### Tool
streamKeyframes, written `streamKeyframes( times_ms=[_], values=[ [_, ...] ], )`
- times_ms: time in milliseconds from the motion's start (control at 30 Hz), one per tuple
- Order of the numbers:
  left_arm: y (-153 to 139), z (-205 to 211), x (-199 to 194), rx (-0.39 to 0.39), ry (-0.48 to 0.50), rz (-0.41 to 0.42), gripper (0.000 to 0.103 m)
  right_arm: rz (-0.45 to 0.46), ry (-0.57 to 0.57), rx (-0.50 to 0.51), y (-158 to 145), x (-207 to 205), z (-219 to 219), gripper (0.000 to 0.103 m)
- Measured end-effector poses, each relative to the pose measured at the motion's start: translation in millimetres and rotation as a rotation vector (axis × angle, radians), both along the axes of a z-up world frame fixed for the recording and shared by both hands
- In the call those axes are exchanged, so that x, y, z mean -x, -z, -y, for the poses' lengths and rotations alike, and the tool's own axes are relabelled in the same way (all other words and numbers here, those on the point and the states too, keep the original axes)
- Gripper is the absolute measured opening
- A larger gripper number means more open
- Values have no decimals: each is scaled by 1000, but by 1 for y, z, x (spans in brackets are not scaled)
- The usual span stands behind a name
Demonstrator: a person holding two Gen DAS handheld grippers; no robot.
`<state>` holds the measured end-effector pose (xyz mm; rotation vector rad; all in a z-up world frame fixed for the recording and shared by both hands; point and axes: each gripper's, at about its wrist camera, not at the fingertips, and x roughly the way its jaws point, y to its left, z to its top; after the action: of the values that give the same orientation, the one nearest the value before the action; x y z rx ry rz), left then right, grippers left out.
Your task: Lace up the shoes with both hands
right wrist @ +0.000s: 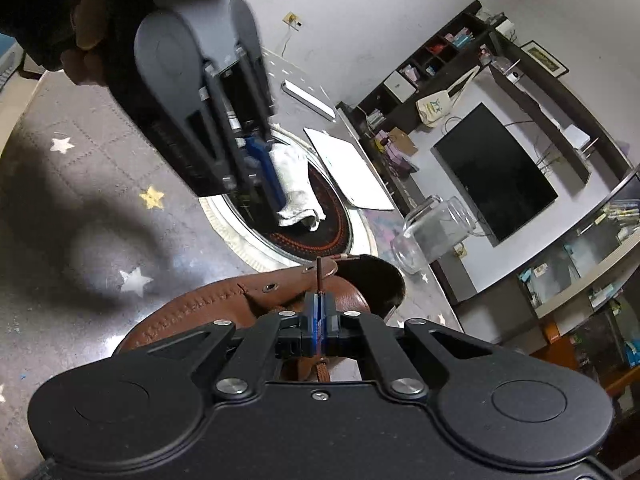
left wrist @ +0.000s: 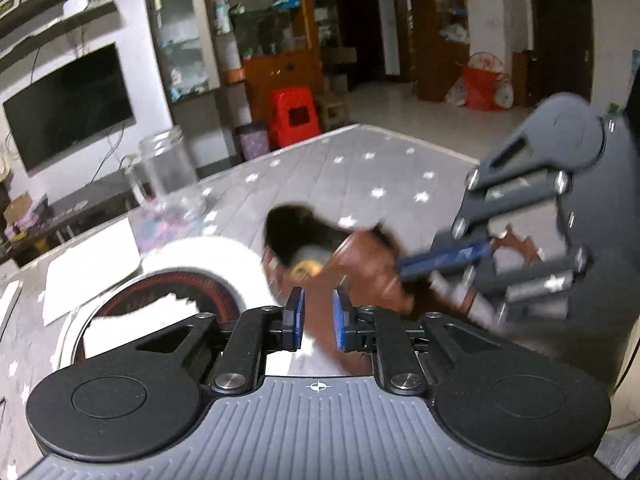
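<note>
The brown shoe sits on the star-patterned surface, right in front of both claws, its dark opening facing the glass jar. The right claw is clenched tight on the brown lace, whose stiff tip sticks straight up from between the blue pads just beside an eyelet on the shoe's flap. The left claw hovers over the shoe with its blue pads parted, nothing pinched between them, and a hand grips its body from behind. Past the shoe a white cloth lies crumpled on a round dark plate with a red-patterned ring, and a sheet of white paper lies flat just beyond it.
</note>
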<state>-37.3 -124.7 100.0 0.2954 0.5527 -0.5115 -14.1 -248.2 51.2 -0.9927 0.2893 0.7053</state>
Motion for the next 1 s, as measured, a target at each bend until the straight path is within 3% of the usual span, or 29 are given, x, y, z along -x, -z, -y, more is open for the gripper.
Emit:
streamKeyframes(
  times_ms=[33,100,267,667,833,1000],
  values=[
    [-3,9,-2,3,3,6,31,-1,0,6,1,1,1,1],
    [-4,15,-5,-2,-3,11,35,-1,1,17,3,4,3,1],
    [3,28,-21,-32,-35,-6,35,-1,-8,29,5,7,7,1],
    [12,-22,-16,31,-45,-24,27,59,-50,83,14,7,-2,1],
    [15,-27,-17,57,-37,-18,27,110,-88,165,25,8,-11,1],
    [17,-31,-17,65,-32,-20,27,223,-176,326,47,17,-19,1]
  ],
)
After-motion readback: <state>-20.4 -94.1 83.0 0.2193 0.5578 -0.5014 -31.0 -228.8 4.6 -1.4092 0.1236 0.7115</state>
